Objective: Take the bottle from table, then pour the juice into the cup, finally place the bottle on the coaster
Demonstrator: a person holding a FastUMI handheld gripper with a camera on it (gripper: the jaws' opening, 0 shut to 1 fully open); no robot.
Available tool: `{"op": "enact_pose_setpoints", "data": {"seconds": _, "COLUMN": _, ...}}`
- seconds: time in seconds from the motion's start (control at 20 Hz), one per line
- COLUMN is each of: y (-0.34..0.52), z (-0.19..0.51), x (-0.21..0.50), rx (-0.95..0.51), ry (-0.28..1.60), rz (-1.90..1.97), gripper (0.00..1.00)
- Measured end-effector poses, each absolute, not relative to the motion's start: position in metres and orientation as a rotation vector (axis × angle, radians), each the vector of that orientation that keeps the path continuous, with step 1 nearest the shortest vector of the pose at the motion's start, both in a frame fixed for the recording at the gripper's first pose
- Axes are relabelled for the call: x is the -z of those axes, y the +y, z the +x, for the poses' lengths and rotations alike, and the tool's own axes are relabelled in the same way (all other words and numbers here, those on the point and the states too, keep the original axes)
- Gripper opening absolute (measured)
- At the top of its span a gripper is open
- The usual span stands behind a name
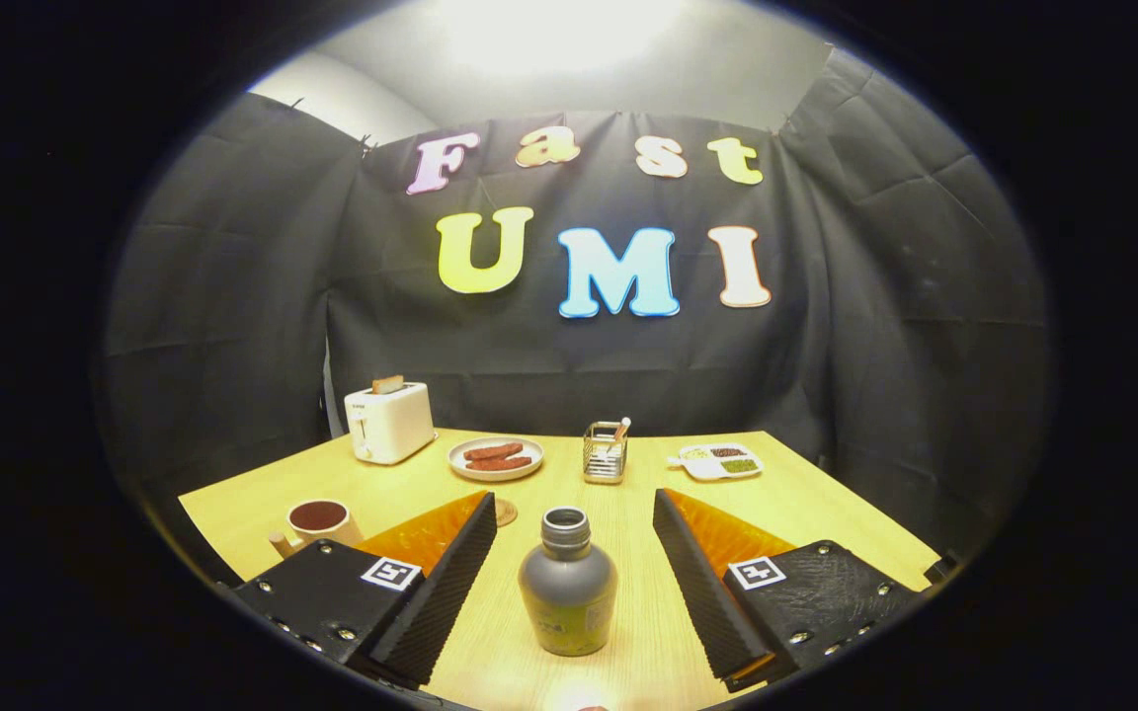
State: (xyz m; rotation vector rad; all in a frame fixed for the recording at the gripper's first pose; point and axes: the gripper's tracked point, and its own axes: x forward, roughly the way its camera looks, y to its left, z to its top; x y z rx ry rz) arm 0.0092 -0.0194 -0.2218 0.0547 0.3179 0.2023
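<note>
Grasp approach, first step of the task. The gripper [574,538] was spread wide, its ribbed fingers [450,583] flanking but not touching the grey juice bottle [568,592], which stood upright and uncapped on the yellow table [826,513] between them. The cup [320,520] sat beyond the left finger; the coaster [504,512] peeked out past that finger's tip. Judged next: close both fingers squarely on the bottle's body, keeping it upright while lifting
</note>
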Motion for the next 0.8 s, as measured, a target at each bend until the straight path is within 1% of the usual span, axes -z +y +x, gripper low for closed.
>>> {"op": "enact_pose_setpoints", "data": {"seconds": 0.8, "y": 0.0, "z": 0.008, "x": 0.346, "rx": -0.239, "ry": 0.596, "rz": 0.056, "gripper": 0.98}}
